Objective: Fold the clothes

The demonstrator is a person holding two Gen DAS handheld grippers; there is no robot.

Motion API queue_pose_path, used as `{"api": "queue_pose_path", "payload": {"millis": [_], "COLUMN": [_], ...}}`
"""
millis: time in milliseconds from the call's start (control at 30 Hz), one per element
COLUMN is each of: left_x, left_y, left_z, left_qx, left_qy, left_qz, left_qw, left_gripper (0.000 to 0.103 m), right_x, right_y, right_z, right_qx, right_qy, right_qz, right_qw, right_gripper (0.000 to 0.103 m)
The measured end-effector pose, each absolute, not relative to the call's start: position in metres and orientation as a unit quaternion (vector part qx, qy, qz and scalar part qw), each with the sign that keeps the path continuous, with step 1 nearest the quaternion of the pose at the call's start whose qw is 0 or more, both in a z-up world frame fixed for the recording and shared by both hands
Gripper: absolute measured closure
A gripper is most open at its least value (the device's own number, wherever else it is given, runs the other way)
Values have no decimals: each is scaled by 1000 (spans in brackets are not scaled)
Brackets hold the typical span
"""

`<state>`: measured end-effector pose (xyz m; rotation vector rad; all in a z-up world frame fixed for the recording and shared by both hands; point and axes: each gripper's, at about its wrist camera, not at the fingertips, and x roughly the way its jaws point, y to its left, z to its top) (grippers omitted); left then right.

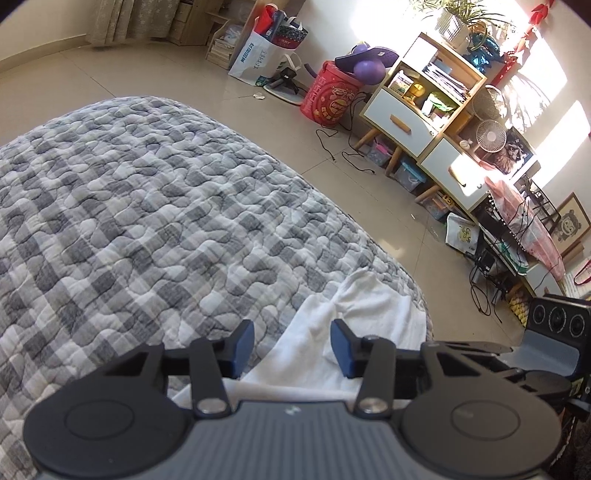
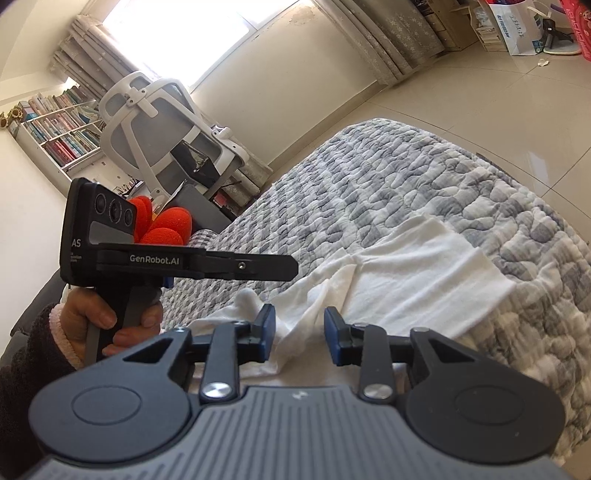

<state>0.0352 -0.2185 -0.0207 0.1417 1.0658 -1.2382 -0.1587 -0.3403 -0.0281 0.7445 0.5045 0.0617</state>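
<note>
One garment (image 2: 413, 273), white, lies rumpled at the near edge of the quilt (image 1: 147, 206); judged from its bunched folds, no fold is complete and most of the work remains.

The left gripper (image 1: 291, 350) hangs over the cloth, jaws apart, nothing clamped. The right gripper (image 2: 299, 339) is likewise apart above a raised ridge of the garment, pads clear of it.

Surface: a grey-and-white checked quilt on a bed, soft and lumpy.

Room, left to right in the right wrist view: bookshelf (image 2: 59, 129), chair (image 2: 166, 122), curtains (image 2: 399, 33), tiled floor (image 2: 480, 92). The left wrist view adds a cabinet (image 1: 417, 110) and a fan (image 1: 490, 136).
</note>
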Motion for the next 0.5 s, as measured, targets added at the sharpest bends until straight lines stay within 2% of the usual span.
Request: {"api": "queue_pose_path", "payload": {"millis": [33,133,367,500], "left_x": [36,39,57,60], "left_y": [-220,-224,-226,-226], "left_z": [-22,-24,-39,-48], "left_qx": [59,48,3,-21], "left_qy": [478,484,520,532], "left_qz": [-554,-557,-560,-556], "left_qw": [680,673,646,638], "left_gripper": [61,63,64,76], "right_x": [-159,-172,-197,-198], "right_y": [-340,-346,-366,-367], "right_z": [-30,-33,-54,-56], "right_qx": [359,373,454,467], "right_qy": [242,229,209,204], "right_qz": [31,13,16,26], "right_qw": [901,899,866,860], "right_gripper": [92,97,97,91]}}
